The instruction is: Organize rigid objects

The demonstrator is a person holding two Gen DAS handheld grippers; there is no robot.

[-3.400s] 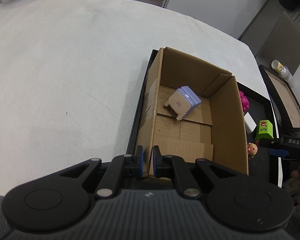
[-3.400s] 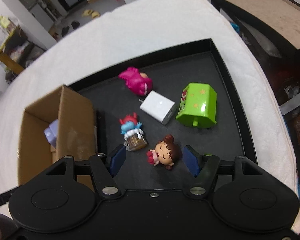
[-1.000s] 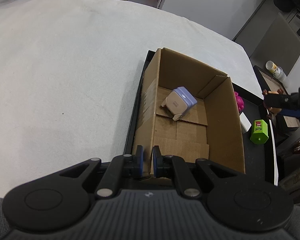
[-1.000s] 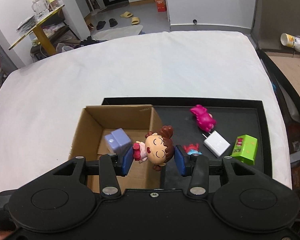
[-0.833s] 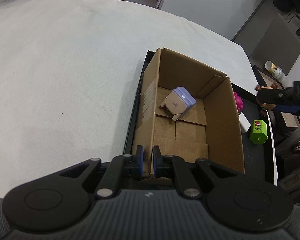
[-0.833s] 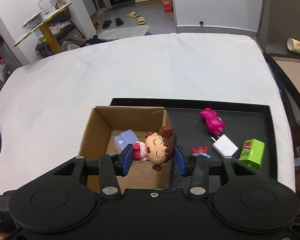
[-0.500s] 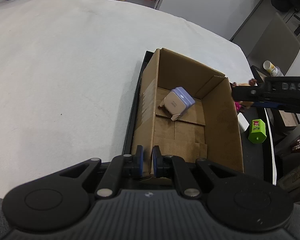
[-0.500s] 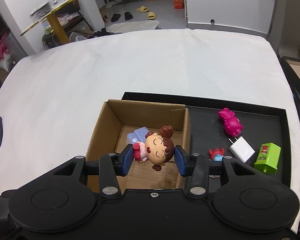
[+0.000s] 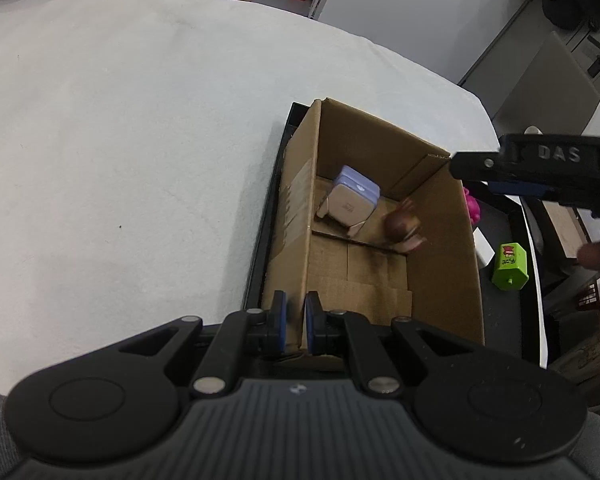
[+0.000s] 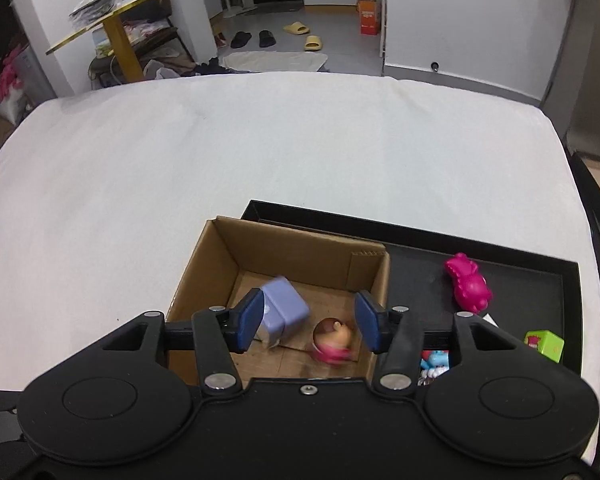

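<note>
Doll released into the box

Left wrist view: the left gripper (image 9: 296, 318) pinches the cardboard box (image 9: 444, 264) wall between narrow fingers; the doll (image 9: 402, 226), blurred, now lies inside beside the purple case (image 9: 352, 200).
Right wrist view: the right gripper (image 10: 308, 322), holding the doll half a second ago, has fingers wide and empty above it (image 10: 334, 340). The pink toy (image 10: 468, 282) and green block (image 10: 544, 344) remain on the tray (image 10: 540, 280).

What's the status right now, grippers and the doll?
Right gripper open above the cardboard box. Left gripper shut on the box's near wall. Doll in the box beside the purple cube, blurred. Nothing in the way.
</note>
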